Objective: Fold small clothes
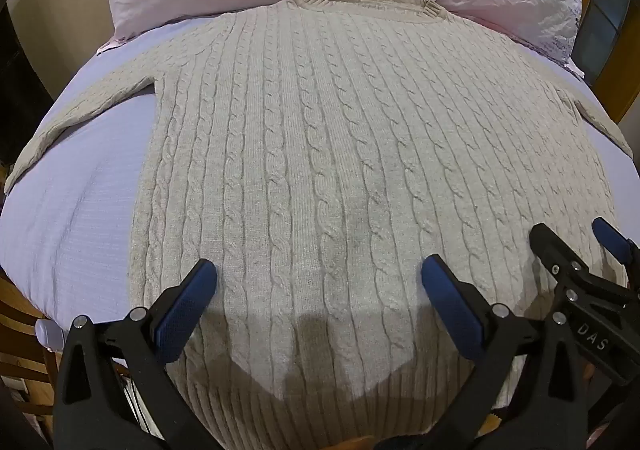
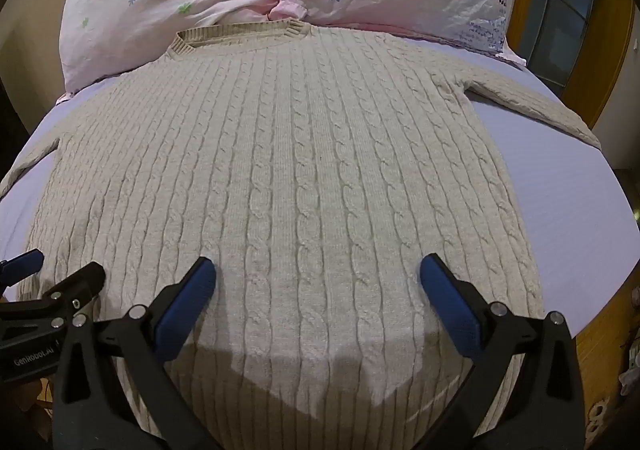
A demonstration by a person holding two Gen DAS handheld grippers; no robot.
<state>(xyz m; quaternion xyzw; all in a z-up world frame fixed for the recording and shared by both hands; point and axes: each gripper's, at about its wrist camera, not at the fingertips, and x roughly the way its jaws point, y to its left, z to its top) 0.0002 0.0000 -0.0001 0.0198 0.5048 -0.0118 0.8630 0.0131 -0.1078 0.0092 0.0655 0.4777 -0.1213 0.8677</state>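
A beige cable-knit sweater (image 1: pixel 320 130) lies flat on a lavender bed sheet (image 1: pixel 80 218), collar at the far end, both sleeves spread out to the sides. It also shows in the right wrist view (image 2: pixel 280 154). My left gripper (image 1: pixel 319 274) is open and empty, hovering over the sweater's lower part near the hem. My right gripper (image 2: pixel 318 274) is open and empty over the same lower part, to the right of the left one. The right gripper shows at the right edge of the left wrist view (image 1: pixel 568 246), and the left gripper shows at the left edge of the right wrist view (image 2: pixel 60 270).
Two pink flowered pillows (image 2: pixel 180 2) lie just past the collar at the head of the bed. A wooden frame with a dark window (image 2: pixel 560 10) stands at the far right. The sheet (image 2: pixel 560 190) lies bare beside the sweater. A wooden floor (image 1: pixel 16 330) lies below left.
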